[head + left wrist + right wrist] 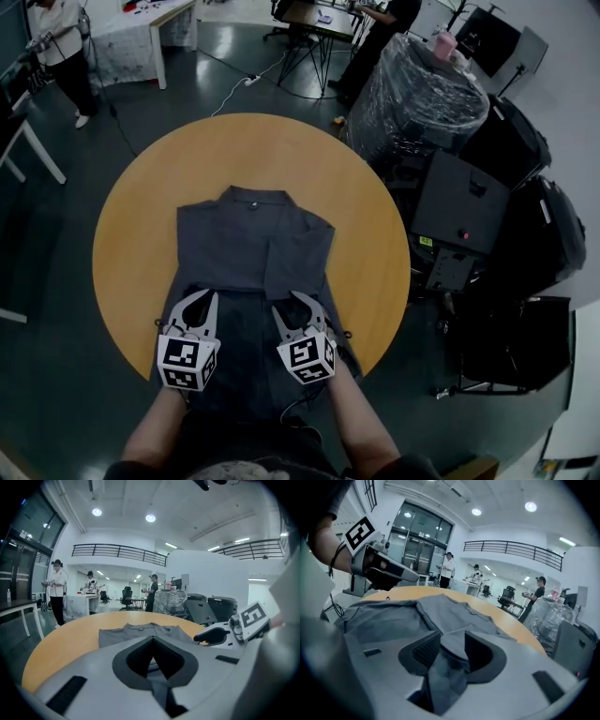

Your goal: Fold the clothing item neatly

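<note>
The shirt [253,248] is lying flat on the worktop [141,216], collar at 12 o'clock, hem hanging off at 6. Its 3 o'clock side is already lying folded inward; the 9 o'clock side and the lengthwise folds seem left to do. The left gripper [201,302] is clenching its jaws on the hem. The right gripper [298,305] is holding its jaws released, cloth lying loose between them. No container is taking part.

No text can be read. The cubes on the left gripper [208,294] and right gripper [289,302] show only square marker patterns. The yellow label [425,241] on a black case [459,202] is too small to read.
</note>
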`<action>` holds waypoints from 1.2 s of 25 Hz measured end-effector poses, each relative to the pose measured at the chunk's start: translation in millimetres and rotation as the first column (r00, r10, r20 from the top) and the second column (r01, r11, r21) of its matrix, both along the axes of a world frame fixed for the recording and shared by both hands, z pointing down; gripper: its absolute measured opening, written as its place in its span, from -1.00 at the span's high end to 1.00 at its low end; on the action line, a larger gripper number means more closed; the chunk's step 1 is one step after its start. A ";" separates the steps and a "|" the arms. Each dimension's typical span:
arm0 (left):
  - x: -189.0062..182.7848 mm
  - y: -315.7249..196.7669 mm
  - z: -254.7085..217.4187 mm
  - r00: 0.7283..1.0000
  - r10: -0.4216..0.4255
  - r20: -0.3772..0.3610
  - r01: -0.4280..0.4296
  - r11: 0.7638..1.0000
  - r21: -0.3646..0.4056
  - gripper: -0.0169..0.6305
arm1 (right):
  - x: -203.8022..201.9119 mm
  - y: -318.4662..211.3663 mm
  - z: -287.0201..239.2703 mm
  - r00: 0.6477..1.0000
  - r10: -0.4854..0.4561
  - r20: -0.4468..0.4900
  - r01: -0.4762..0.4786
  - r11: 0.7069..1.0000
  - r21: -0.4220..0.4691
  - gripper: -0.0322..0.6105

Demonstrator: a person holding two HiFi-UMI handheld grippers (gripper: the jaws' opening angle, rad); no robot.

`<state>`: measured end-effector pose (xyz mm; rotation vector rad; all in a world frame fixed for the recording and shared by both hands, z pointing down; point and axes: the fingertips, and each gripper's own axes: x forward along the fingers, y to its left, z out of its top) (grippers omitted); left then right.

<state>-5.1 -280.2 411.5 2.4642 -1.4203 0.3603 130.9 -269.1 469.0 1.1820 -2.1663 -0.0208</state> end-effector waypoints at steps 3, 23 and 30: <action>-5.1 0.4 1.5 1.000 -0.015 -0.002 0.015 1.000 -0.010 0.92 | -16.3 -6.0 19.5 0.994 -0.058 -0.093 0.056 0.998 -0.023 0.46; -12.9 -28.0 6.6 1.000 -0.022 -0.003 0.022 0.999 -0.032 0.92 | 91.4 -88.7 -13.0 0.909 0.415 -0.031 -0.416 0.908 -0.050 0.89; -7.9 -30.1 14.2 0.999 -0.046 0.010 0.047 0.998 -0.052 0.92 | 137.3 -85.8 19.6 0.850 0.525 -0.030 -0.521 0.832 -0.192 0.80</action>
